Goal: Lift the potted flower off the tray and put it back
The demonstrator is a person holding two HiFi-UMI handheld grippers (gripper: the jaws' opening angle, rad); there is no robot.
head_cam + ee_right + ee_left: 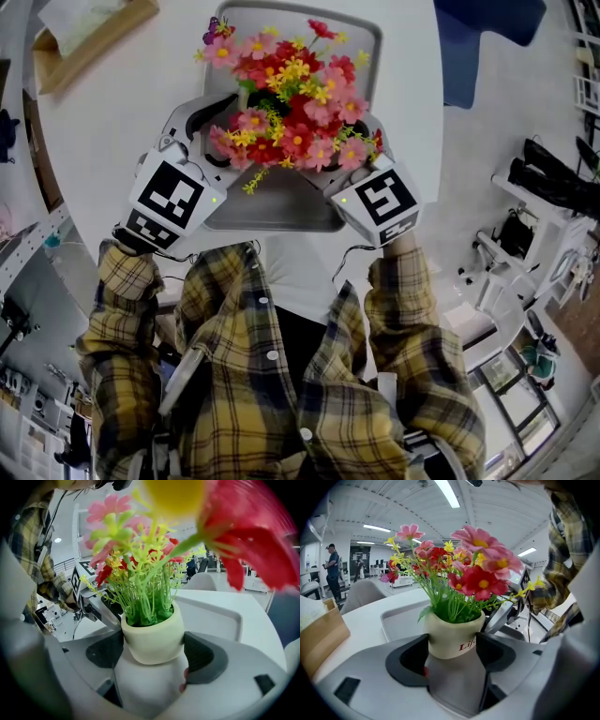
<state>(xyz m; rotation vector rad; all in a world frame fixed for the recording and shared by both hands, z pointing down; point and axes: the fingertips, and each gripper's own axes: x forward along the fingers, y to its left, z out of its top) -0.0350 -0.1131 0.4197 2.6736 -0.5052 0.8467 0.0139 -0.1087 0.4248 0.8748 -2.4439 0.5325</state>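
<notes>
The potted flower (281, 103) is a cream pot (452, 637) full of pink, red and yellow blooms, over the grey tray (370, 42) on the white table. My left gripper (452, 652) is shut on the pot, its dark pads pressed to both sides. My right gripper (152, 654) grips the same pot (152, 639) from the opposite side. In the head view the left gripper (216, 141) and right gripper (361, 159) meet under the blooms, which hide the pot. Whether the pot's base touches the tray is hidden.
A wooden box (84, 33) with tissue sits at the table's far left. The round table (122, 103) ends close to my body. A blue chair (487, 37) stands beyond the table's right side. A person (332, 569) stands far off in the room.
</notes>
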